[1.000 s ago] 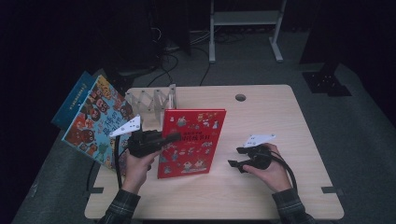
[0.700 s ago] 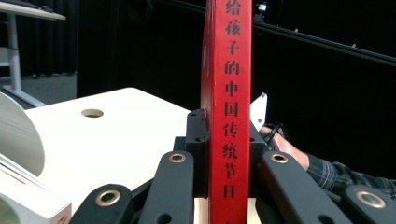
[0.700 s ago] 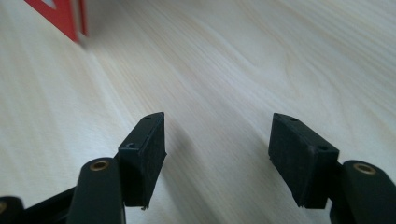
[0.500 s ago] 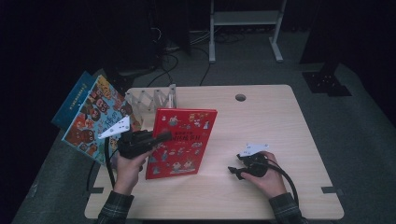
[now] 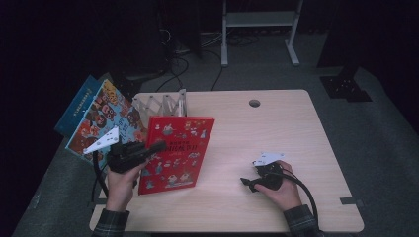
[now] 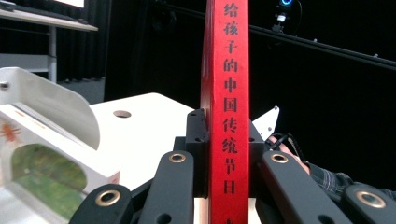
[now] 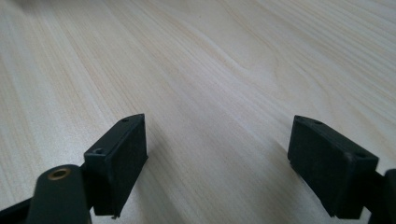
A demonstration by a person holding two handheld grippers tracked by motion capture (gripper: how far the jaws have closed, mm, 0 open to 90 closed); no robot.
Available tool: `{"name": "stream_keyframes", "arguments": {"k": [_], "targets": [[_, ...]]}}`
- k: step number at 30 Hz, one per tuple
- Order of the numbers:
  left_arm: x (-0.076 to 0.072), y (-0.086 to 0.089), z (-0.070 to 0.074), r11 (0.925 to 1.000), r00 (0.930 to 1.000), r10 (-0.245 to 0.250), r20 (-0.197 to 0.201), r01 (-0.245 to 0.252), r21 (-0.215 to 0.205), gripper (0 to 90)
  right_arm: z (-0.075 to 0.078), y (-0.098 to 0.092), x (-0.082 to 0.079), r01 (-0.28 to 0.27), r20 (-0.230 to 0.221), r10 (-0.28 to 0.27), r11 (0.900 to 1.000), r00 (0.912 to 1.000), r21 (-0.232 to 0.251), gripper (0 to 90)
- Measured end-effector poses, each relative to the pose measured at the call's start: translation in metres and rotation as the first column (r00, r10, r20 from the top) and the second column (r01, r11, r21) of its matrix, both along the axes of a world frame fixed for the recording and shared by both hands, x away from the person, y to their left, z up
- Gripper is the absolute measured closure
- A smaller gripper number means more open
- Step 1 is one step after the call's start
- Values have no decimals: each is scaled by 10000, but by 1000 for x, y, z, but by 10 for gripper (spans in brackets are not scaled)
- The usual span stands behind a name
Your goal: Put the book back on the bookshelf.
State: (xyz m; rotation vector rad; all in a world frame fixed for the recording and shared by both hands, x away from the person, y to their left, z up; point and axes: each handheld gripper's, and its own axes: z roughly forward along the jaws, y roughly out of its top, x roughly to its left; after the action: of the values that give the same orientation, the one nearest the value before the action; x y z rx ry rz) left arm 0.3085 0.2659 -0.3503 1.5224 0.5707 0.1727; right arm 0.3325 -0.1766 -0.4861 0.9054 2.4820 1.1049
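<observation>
Light wooden table (image 5: 276, 128) stands on grey carpet floor (image 5: 380, 123). Beyond the table: white metal stand (image 5: 259, 22), black cables (image 5: 183, 47), dark unlit surroundings.

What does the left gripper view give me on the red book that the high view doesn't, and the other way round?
Left gripper view: the red book's spine stands upright, clamped between the left gripper's pads. High view: its illustrated front cover, the book rack behind it with picture books leaning there, and the right gripper open and low over the table. Both: the table's cable hole.

Book (image 5: 175, 150) before rack (image 5: 165, 103), left on table (image 5: 276, 128).
</observation>
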Motion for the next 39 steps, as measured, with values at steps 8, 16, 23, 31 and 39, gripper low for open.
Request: {"name": "stream_keyframes", "arguments": {"k": [8, 16, 23, 31, 39], "targets": [[-11, 31, 1, 9978, 9979, 645, 42, -644, -175, 796, 0, 0, 0, 2, 0, -2, 10000, 10000, 5, 185], [-21, 57, 11, 9857, 9855, 1643, 430, -1625, -436, 796, 0, 0, 0, 46, -38, -46, 10000, 10000, 18, 186], [-28, 64, 22, 9523, 9466, 3051, 1041, -3034, -320, 796, 0, 0, 0, 52, -42, -52, 10000, 10000, 1, 186], [-21, 56, 22, 8958, 8847, 4422, 1474, -4437, -242, 795, 0, 0, 0, 63, -37, -63, 10000, 10000, 22, 186], [-2, 46, 14, 8427, 8319, 5342, 1500, -5382, -163, 795, 0, 0, 0, 70, -51, -70, 10000, 10000, 18, 187]]}}
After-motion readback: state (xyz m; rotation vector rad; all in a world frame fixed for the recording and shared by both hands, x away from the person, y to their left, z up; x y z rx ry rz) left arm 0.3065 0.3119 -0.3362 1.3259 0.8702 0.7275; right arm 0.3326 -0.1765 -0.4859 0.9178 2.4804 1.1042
